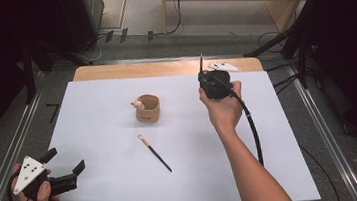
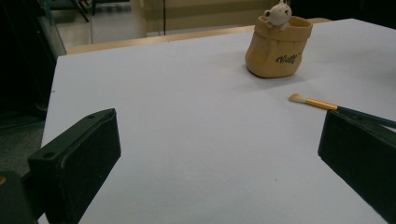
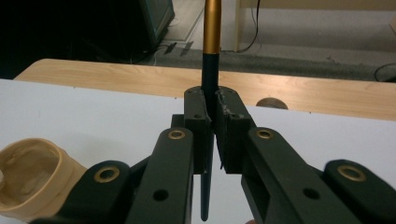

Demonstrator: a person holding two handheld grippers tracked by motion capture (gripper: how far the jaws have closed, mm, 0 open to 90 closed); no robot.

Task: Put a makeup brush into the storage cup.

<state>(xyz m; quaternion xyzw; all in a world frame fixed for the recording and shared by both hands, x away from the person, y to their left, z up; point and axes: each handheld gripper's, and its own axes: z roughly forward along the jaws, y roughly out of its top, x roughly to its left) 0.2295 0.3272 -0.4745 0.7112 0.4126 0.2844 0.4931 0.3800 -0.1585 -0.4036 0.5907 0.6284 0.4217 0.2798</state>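
Two black pads of the right gripper [image 3: 212,126] pinch a dark-handled makeup brush with a gold ferrule [image 3: 211,56] upright, held above the white table sheet [image 1: 107,113] to the right of the tan, sack-shaped ceramic holder with a small bear on its rim [image 1: 147,109]. By my read it's mid-carry, and next comes lining the handle tip over the holder's mouth and lowering. Count two brushes, the second, matching brush [image 1: 155,153] lying flat before one holder, while the left gripper [image 1: 65,167] waits spread and empty at the near-left corner.
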